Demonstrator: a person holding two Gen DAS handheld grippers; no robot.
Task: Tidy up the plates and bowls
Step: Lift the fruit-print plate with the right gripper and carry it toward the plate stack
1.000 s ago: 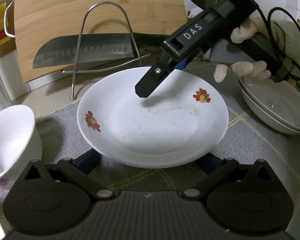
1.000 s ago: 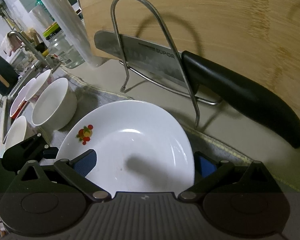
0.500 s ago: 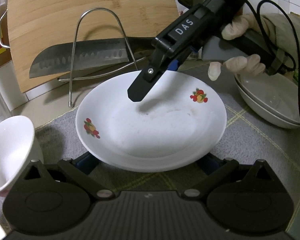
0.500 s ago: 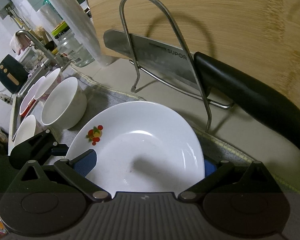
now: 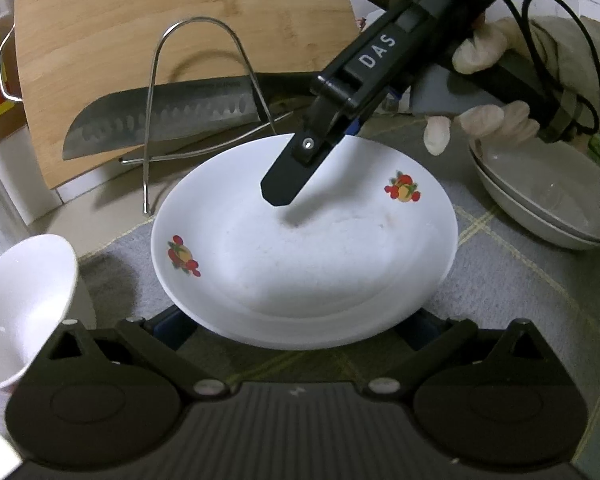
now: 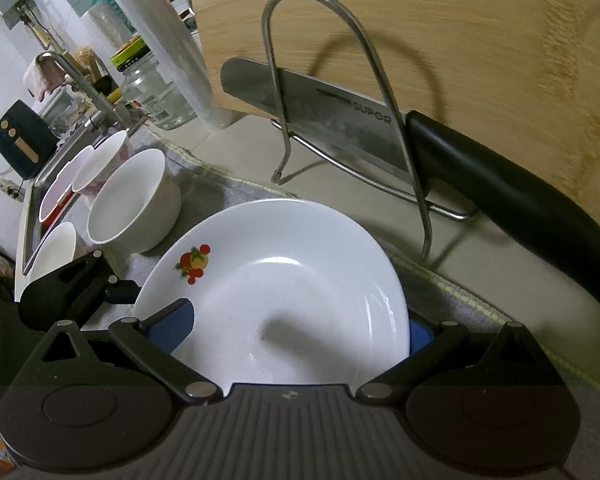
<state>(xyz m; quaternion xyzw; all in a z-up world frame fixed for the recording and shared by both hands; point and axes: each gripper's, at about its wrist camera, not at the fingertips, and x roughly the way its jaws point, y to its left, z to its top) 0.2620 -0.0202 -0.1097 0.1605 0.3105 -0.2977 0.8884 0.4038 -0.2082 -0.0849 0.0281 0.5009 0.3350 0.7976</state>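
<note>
The shallow white plate with fruit motifs (image 5: 304,240) sits on the grey cloth (image 5: 512,280). The right gripper (image 6: 296,326) has its fingers apart, straddling the far rim; the left gripper (image 5: 300,320) likewise brackets the near rim. Close squarely on the rim before lifting, clear of the steel knife (image 5: 160,116).

A bamboo cutting board (image 6: 440,32) leans upright at the back. A knife (image 6: 420,152) with a black handle rests through a wire rack (image 6: 340,92) before it. A glass jar (image 6: 156,92) and a tap (image 6: 80,80) stand further left.
</note>
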